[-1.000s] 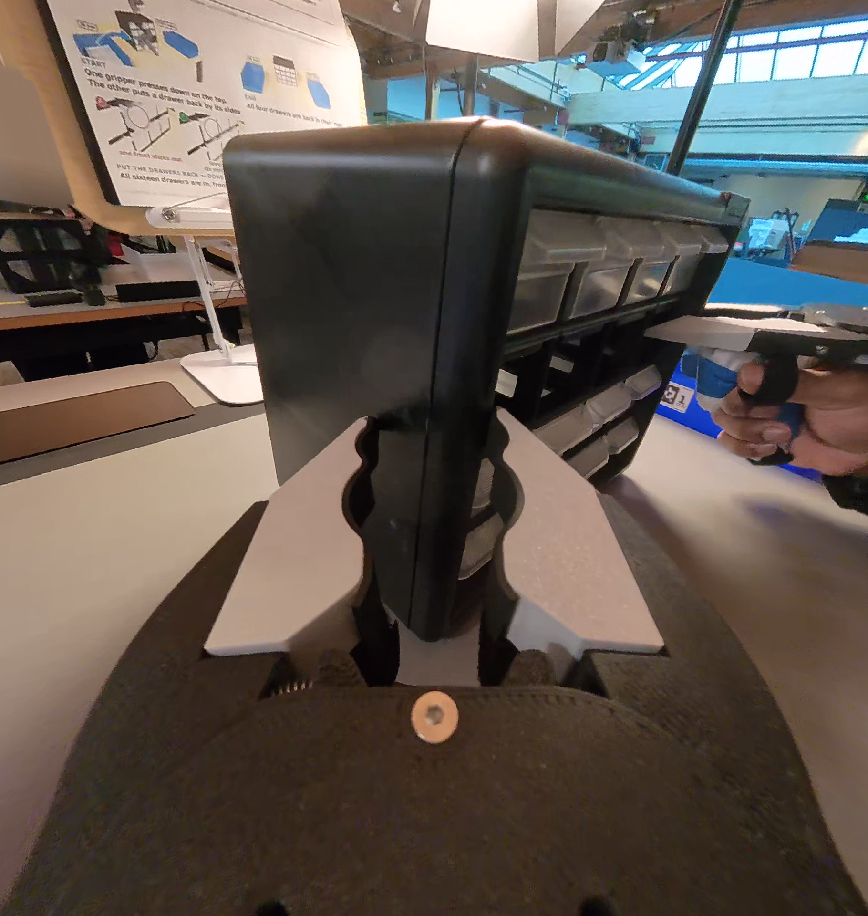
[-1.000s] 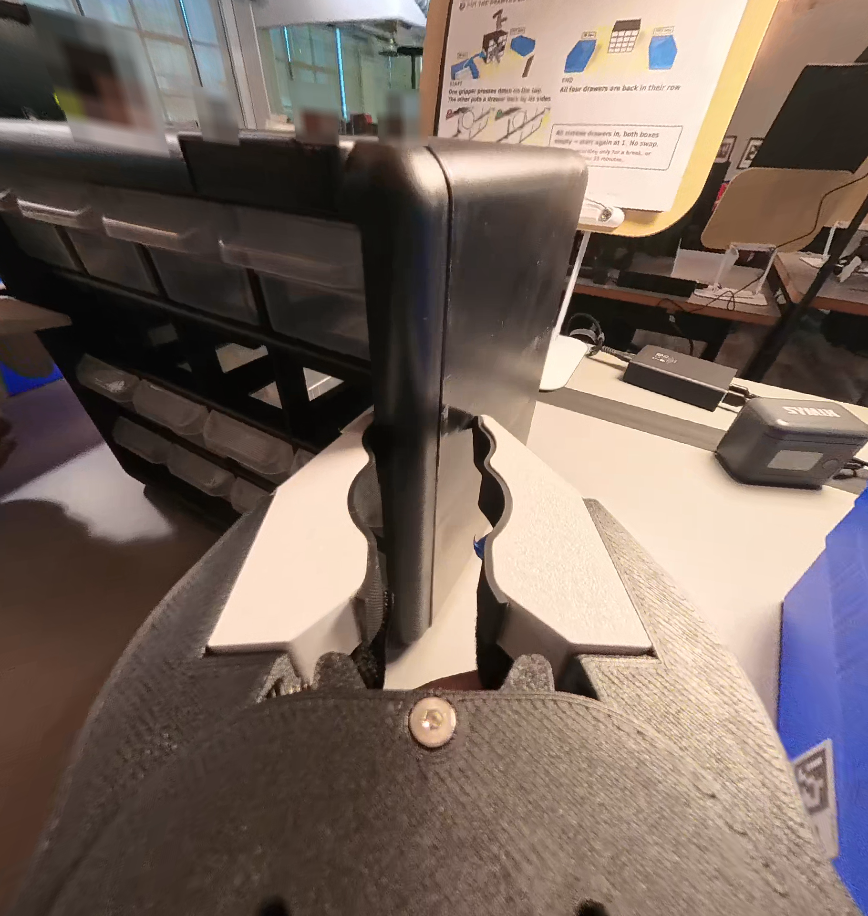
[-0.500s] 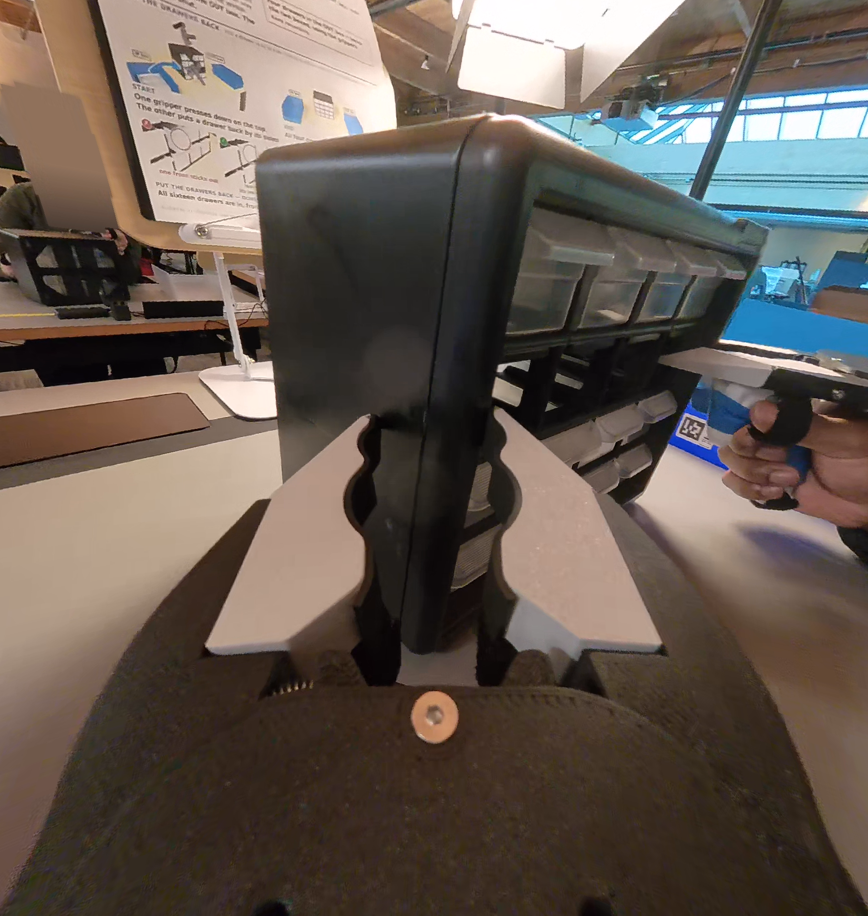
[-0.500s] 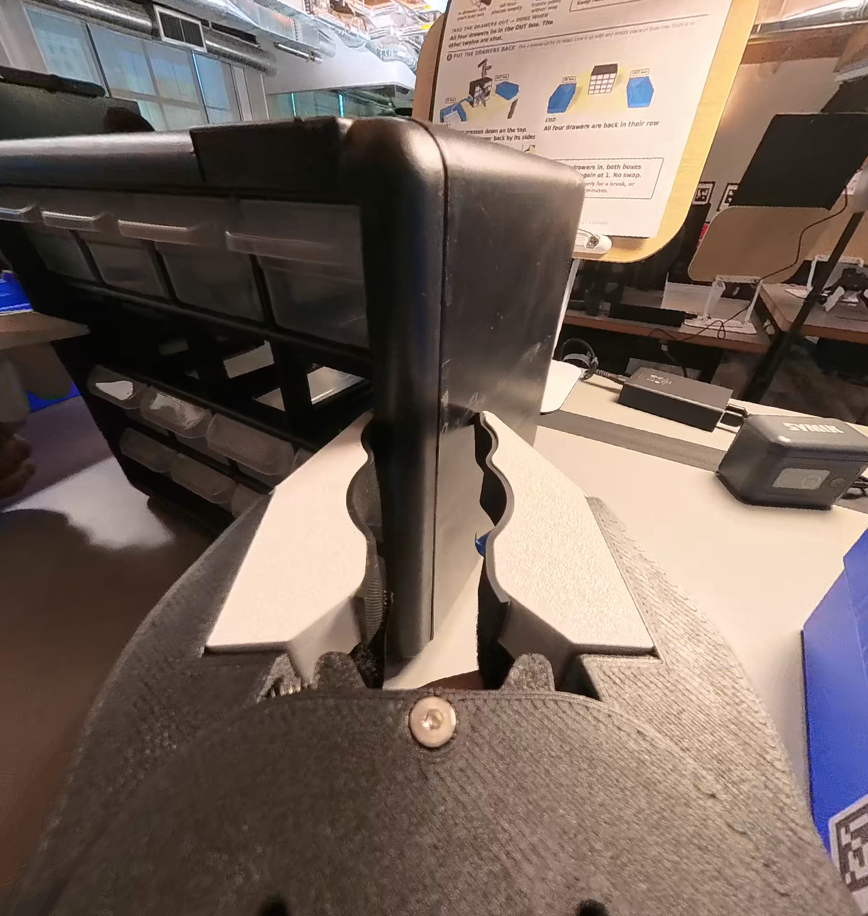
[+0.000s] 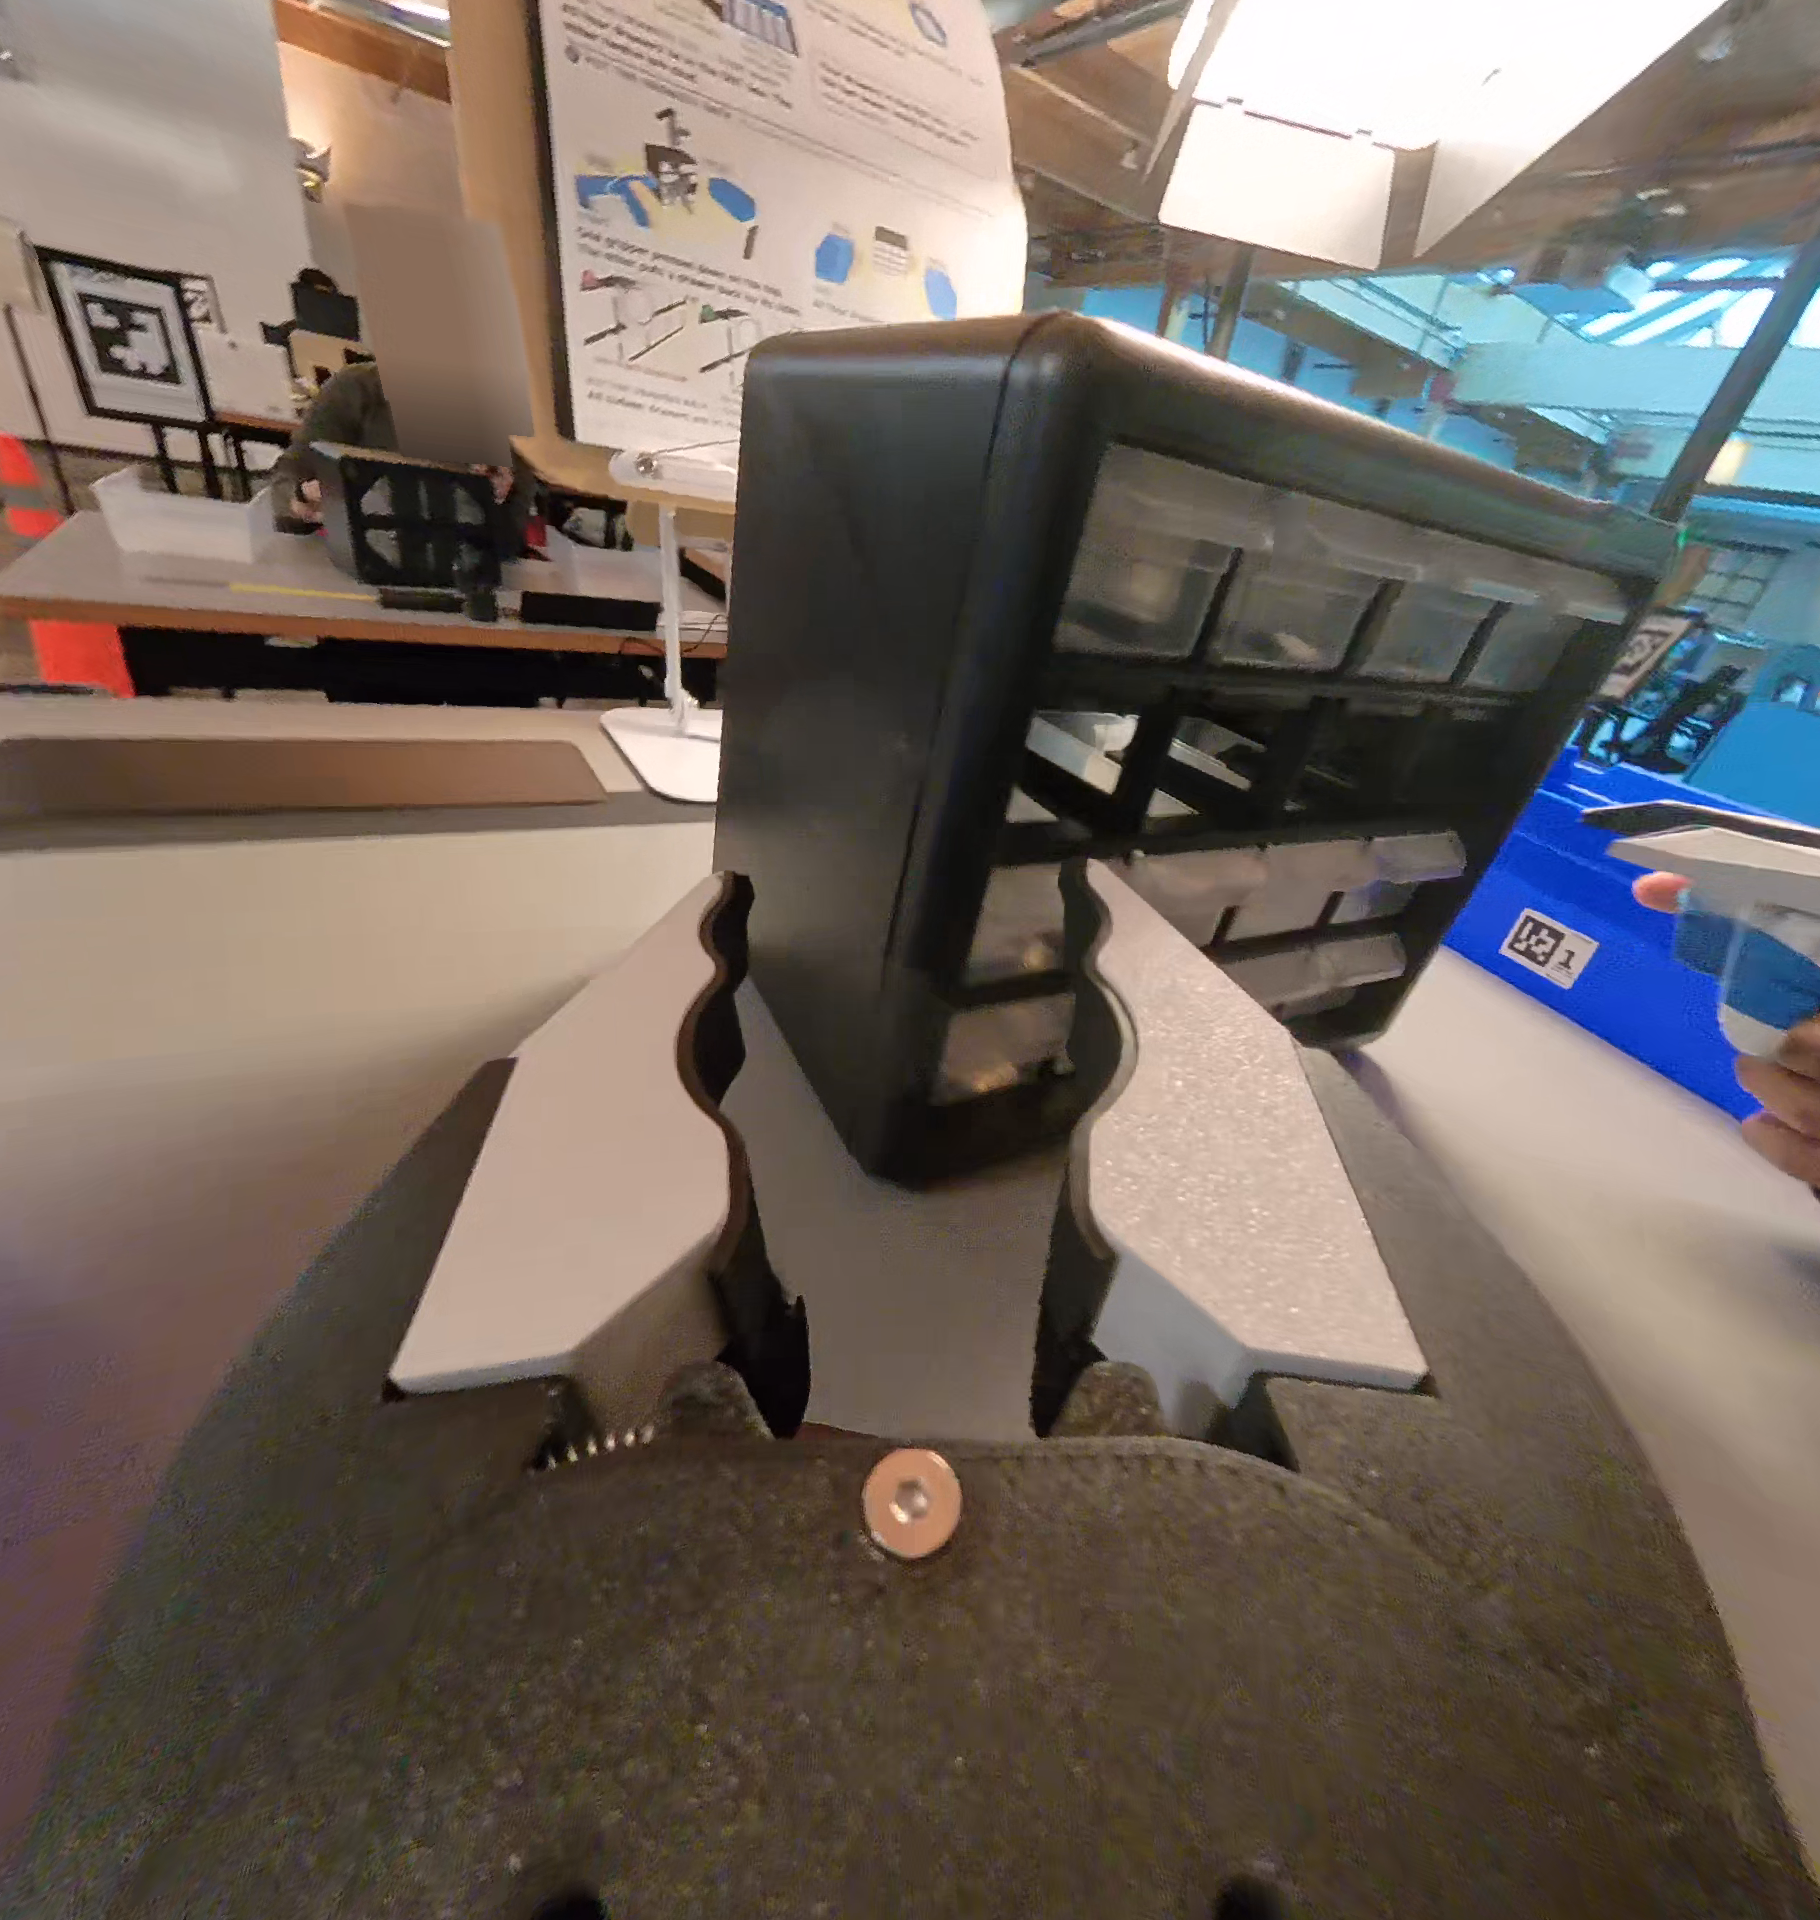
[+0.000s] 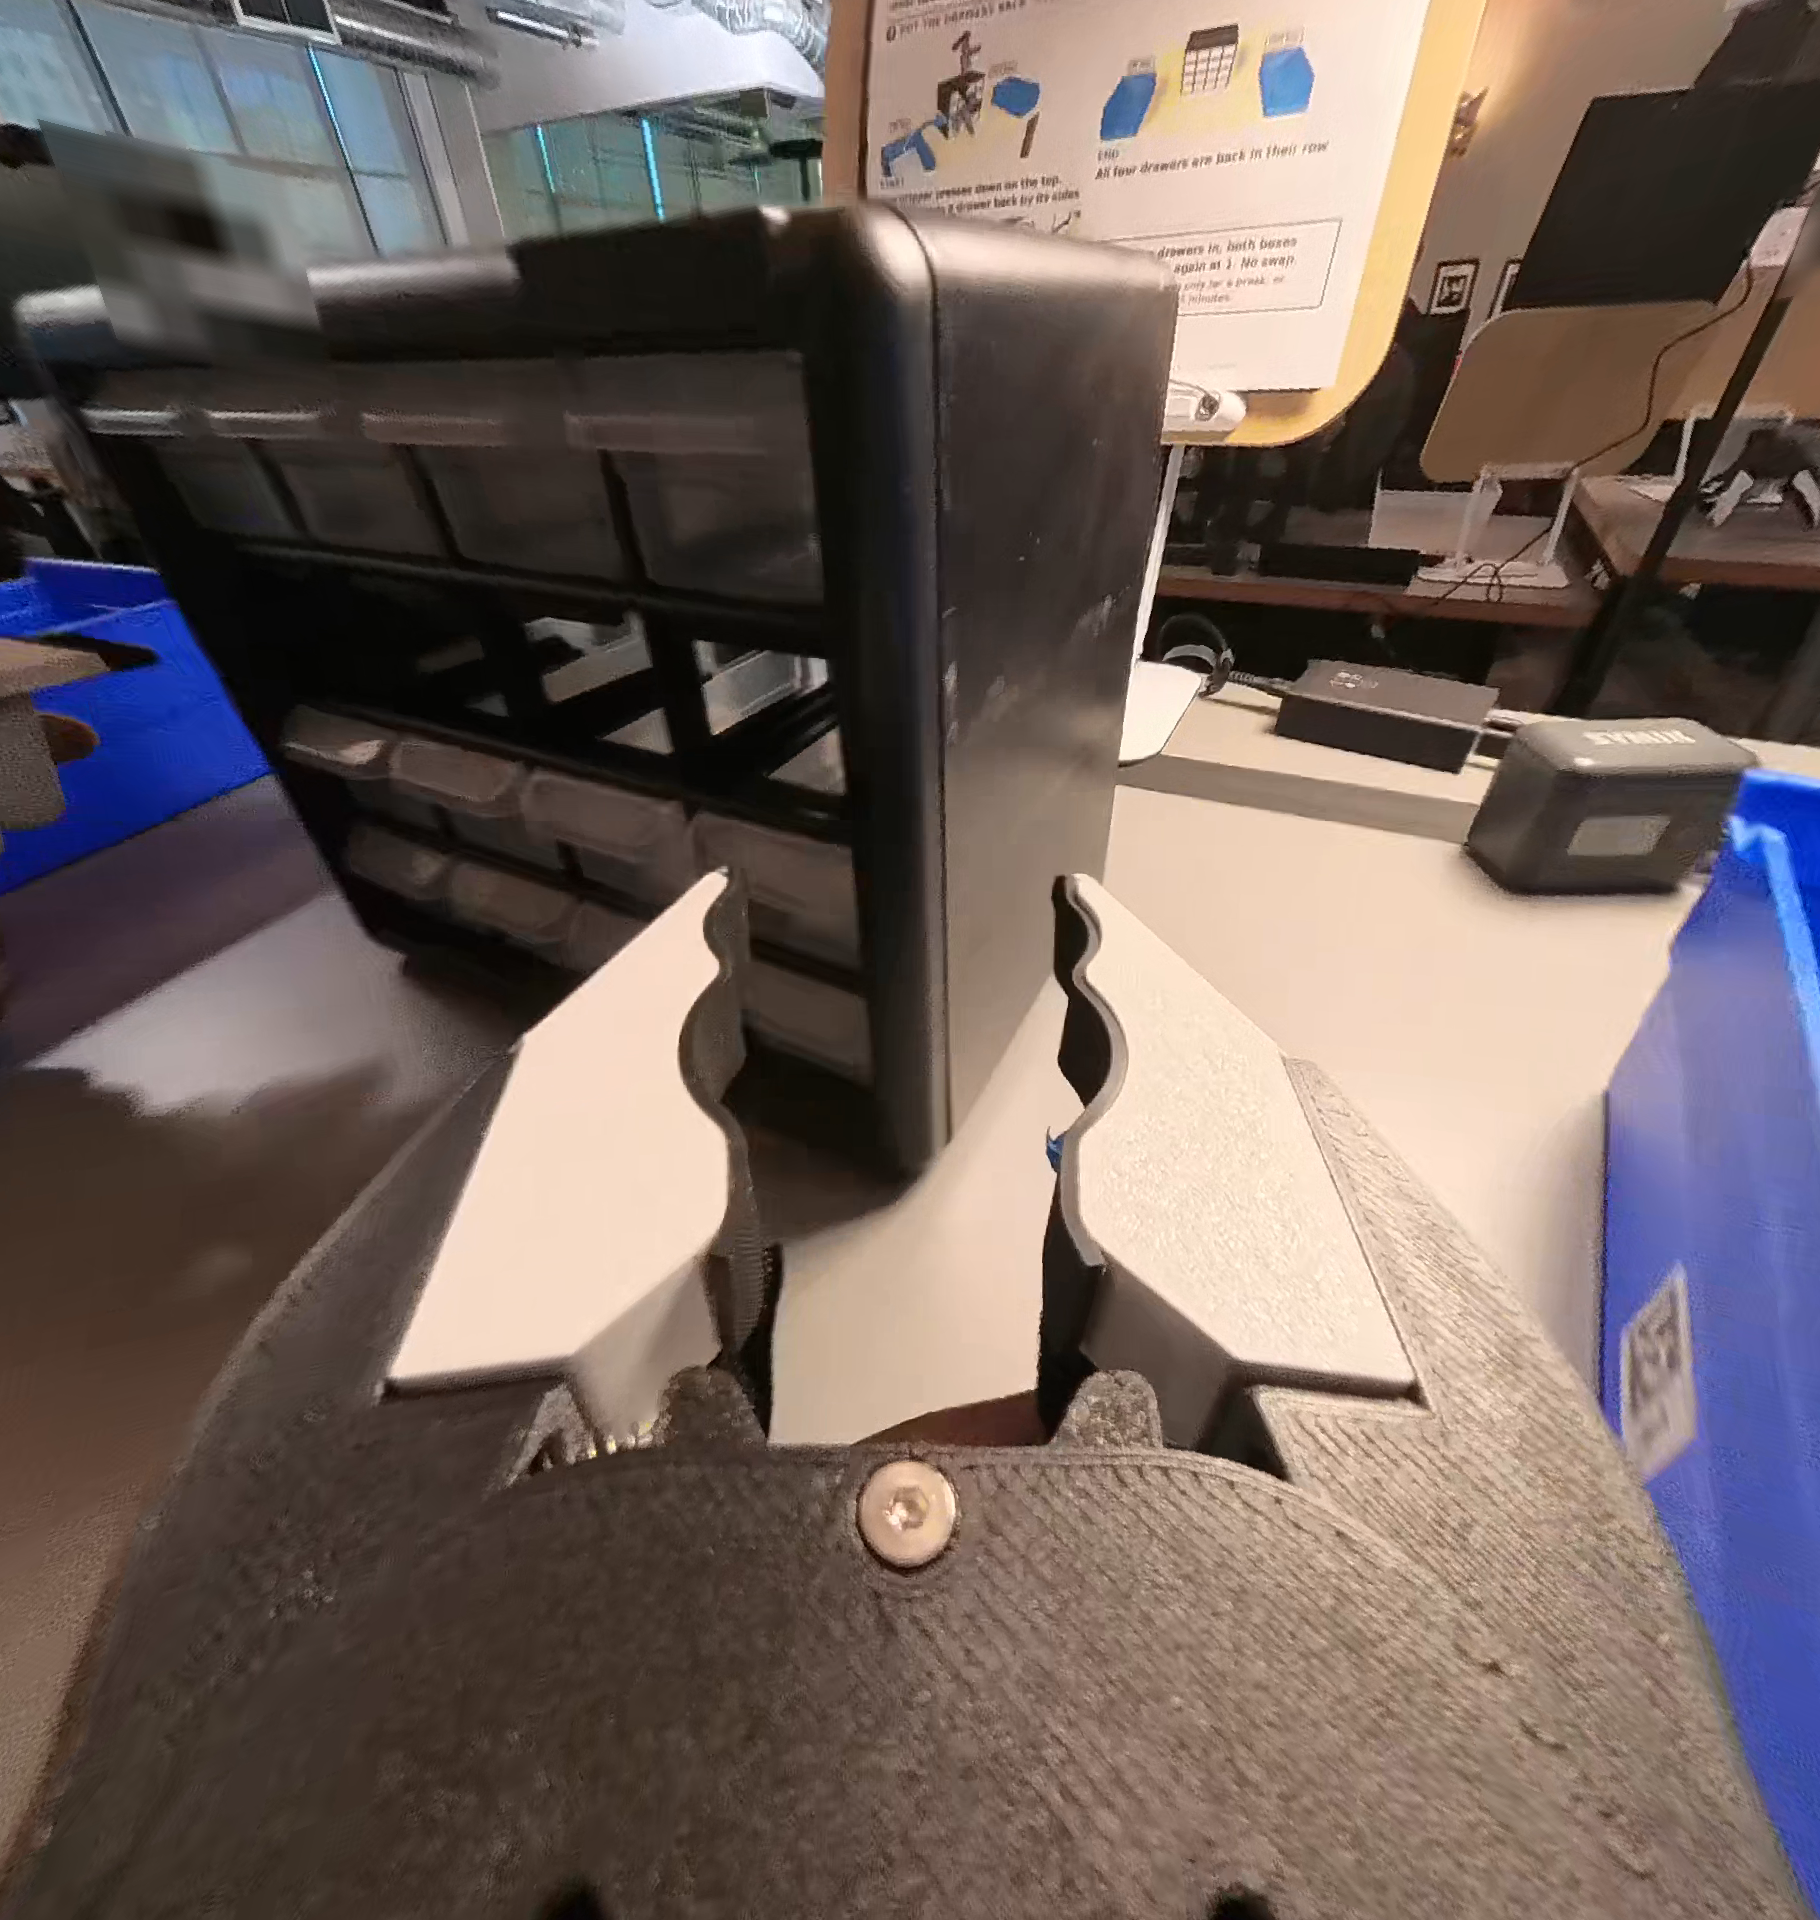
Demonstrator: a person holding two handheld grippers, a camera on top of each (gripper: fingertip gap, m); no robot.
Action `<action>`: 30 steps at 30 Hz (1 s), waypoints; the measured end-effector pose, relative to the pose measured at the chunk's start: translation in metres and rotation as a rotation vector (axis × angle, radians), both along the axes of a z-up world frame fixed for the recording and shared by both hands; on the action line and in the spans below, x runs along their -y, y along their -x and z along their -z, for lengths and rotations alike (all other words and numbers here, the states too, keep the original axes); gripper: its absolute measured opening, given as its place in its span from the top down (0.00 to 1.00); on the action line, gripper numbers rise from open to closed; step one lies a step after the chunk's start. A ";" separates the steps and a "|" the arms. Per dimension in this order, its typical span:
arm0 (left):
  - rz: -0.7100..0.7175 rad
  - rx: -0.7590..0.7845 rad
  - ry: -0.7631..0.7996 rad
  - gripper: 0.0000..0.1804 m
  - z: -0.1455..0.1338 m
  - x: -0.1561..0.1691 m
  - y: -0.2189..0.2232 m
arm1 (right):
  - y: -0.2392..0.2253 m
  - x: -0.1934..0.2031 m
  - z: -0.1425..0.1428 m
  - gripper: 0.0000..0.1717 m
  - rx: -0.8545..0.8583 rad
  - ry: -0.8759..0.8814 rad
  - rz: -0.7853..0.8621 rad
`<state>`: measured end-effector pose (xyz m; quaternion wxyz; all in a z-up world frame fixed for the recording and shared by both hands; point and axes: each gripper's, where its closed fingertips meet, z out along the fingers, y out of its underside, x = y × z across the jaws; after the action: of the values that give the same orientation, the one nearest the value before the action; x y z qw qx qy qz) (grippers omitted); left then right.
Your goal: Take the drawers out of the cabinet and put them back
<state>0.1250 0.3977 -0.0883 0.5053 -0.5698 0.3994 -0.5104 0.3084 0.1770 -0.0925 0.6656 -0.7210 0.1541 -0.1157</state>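
The black drawer cabinet (image 5: 864,675) stands on the grey table (image 5: 262,987). Its top row holds clear drawers (image 5: 1290,613), the second row (image 5: 1249,748) is bare slots, and the lower rows hold clear drawers (image 5: 1290,894). My left gripper (image 5: 901,894) is open astride the cabinet's left front corner, with gaps at both pads. My right gripper (image 6: 895,894) is open astride the right front corner of the cabinet (image 6: 1031,623), also with gaps. Each gripper shows at the edge of the other's view: the right one (image 5: 1716,842) in a hand, the left one (image 6: 44,665).
A blue bin (image 6: 1758,1247) stands close on the right, another blue bin (image 5: 1612,904) beyond the cabinet's far end. A grey device (image 6: 1602,805) and a black adapter (image 6: 1384,707) lie at the back right. A white lamp base (image 5: 667,743) sits behind the cabinet.
Both grippers were shut on the cabinet's two front corners. Both have now opened and drawn back a little, and the cabinet stands free on the table.
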 end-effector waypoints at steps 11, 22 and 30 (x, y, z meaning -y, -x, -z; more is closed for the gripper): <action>-0.438 -0.174 -0.081 0.61 -0.012 0.000 0.154 | 0.011 0.137 -0.035 0.68 0.162 0.142 0.256; -0.611 -0.462 0.024 0.63 0.052 -0.068 0.212 | -0.022 0.187 0.030 0.65 -0.068 0.269 0.333; -0.631 -0.491 -0.045 0.94 0.065 -0.081 0.199 | -0.014 0.174 0.048 0.87 -0.086 0.306 0.275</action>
<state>-0.0738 0.4782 -0.1528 0.5390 -0.7583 0.3248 -0.1699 0.3227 0.0026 -0.1409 0.5190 -0.7902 0.2600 -0.1964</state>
